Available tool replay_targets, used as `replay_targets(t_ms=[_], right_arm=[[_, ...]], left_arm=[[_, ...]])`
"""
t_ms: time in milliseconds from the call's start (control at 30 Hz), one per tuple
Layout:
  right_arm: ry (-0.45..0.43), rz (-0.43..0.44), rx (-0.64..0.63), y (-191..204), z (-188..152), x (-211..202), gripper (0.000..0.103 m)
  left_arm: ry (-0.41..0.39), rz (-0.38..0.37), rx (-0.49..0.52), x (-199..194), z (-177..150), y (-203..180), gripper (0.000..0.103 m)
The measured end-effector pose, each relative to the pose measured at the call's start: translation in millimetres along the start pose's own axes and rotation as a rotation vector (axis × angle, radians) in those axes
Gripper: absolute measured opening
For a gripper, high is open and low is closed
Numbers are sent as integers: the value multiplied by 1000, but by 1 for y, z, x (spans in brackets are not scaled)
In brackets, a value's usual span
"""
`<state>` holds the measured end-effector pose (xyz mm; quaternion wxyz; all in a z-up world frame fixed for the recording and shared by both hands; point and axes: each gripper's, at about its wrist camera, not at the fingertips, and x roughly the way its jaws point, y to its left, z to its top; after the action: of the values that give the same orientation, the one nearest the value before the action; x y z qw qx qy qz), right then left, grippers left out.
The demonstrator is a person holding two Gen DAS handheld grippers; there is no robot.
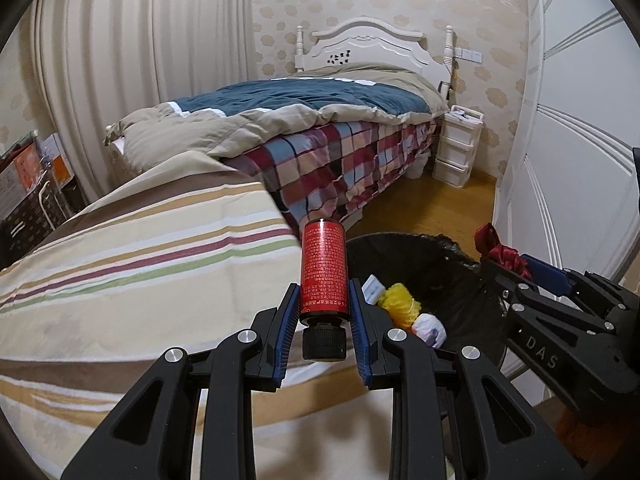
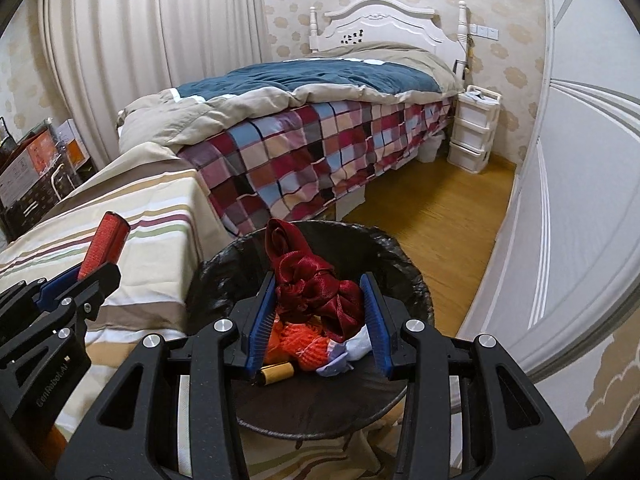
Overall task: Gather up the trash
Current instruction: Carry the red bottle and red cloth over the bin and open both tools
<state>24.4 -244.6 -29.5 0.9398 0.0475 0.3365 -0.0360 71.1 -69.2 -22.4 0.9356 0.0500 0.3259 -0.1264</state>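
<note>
My left gripper point(image 1: 323, 298) is shut on a red bottle point(image 1: 323, 268) with a black cap, held upright-tilted over the striped bed edge, just left of the black-lined trash bin point(image 1: 420, 248). It also shows in the right wrist view point(image 2: 105, 246). My right gripper point(image 2: 320, 296) is shut on a crumpled dark red ribbon cloth point(image 2: 316, 280), held above the bin point(image 2: 224, 272). Inside the bin lie orange knit trash point(image 2: 304, 344), a yellow item point(image 1: 400, 300), a white-purple wad point(image 1: 430, 328) and a small yellow roll point(image 2: 276, 374).
A striped bedspread point(image 1: 140, 272) lies left of the bin. A bed with plaid and blue covers point(image 1: 340, 152) stands behind. A white drawer unit point(image 1: 458, 146) stands by the headboard. A white wardrobe point(image 1: 580, 160) runs along the right. Boxes point(image 1: 28, 176) sit far left.
</note>
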Motion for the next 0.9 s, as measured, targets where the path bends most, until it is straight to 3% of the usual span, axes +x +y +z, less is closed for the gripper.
replay_targets(t_ms=[900], right_arm=[[37,-42,37,-21,6,35,42]], left_arm=[[66,-12,34,46,10,-33,27]])
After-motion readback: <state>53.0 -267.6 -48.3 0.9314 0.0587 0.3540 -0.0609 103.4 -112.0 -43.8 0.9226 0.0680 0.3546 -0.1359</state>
